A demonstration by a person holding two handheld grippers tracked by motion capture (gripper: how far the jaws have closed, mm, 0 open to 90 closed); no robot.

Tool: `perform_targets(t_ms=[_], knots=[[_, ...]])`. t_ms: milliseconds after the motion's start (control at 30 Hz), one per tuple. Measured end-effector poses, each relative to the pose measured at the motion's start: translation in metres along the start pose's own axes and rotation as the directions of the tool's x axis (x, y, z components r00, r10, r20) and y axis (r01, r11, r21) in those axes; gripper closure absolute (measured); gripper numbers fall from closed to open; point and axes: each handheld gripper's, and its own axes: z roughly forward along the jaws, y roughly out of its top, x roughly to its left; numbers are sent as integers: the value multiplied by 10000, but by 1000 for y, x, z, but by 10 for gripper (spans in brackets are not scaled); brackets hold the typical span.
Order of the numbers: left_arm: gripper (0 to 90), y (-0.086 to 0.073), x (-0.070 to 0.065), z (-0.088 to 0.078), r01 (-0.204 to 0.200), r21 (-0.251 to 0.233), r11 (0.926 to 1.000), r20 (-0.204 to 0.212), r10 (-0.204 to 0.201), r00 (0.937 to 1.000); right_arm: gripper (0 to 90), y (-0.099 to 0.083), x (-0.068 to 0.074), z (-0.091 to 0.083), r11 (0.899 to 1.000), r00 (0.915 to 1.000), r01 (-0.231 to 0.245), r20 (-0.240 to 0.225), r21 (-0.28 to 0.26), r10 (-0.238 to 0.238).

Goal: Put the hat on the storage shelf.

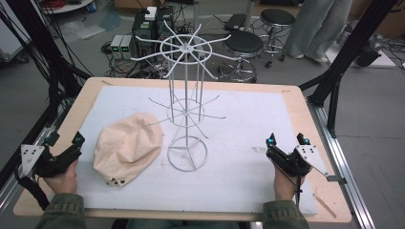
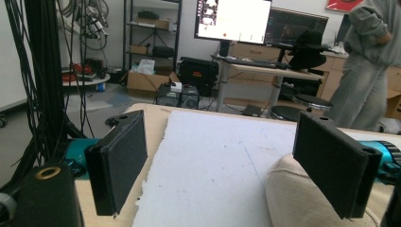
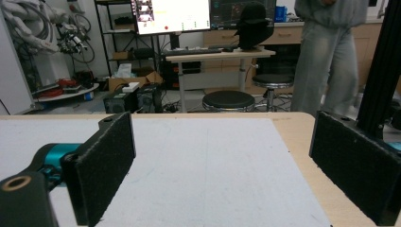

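Lying crumpled beside white wire rack (image 1: 186, 109): beige cloth cap (image 1: 128, 147).

Place: a robotics or data-recording lab, not a home.
Rig: black frame posts (image 1: 351, 45) at the right of the high view, bundles of black cables (image 1: 40, 57) at upper left.
Electronics: boxes of equipment (image 1: 122, 45) with tangled leads on the grey floor, top centre of the high view.
Screens: lit monitors (image 3: 172, 14) on a desk (image 3: 217, 56) at the top of the right gripper view.
Storage: shelving with boxes (image 2: 151, 28) at upper left of the left gripper view.
Seating: round black stools (image 1: 243, 45) behind the surface (image 1: 305, 119).
People: someone standing (image 3: 331, 52) by the desks, upper right.
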Motion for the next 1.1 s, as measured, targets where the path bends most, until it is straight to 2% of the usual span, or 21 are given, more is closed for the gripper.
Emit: perform_targets(t_ms=[800, 1100], knots=[[187, 0, 0, 1, 122, 87, 9999, 130, -123, 9998, 70, 0, 1, 0, 10000, 10000, 58, -75, 11, -58], [186, 5, -8, 4, -274, 132, 9995, 554, 266, 9981, 70, 0, 2, -1, 10000, 9999, 55, -111, 70, -54]])
